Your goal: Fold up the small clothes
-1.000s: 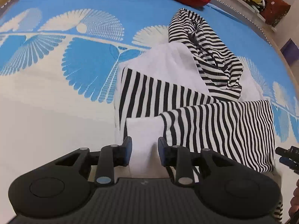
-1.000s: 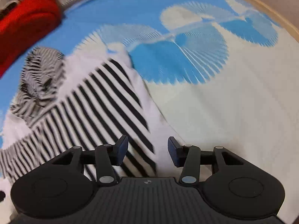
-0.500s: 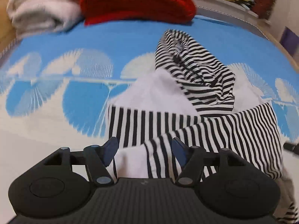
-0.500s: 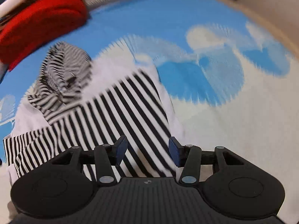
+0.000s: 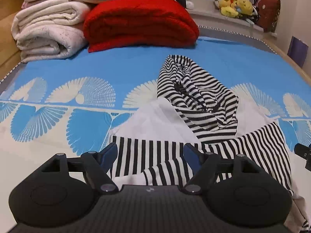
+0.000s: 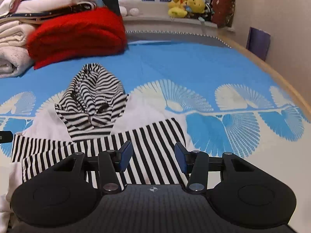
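The striped hoodie lies on the blue fan-patterned bedspread, its white body spread flat, both black-and-white sleeves folded across the near side so they overlap, and its striped hood crumpled on the far side toward the bedding pile. Over the hoodie's near edge hangs the left gripper, whose jaws have just been opening; they stand wide, with sleeve fabric showing below the gap but neither pad pressing on it. The right gripper hangs above the other sleeve, jaws parted about halfway, nothing held. Beyond the hood sits a folded red blanket, with rolled cream blankets just beside it. Farther off from the hoodie, yellow plush toys line the window ledge.
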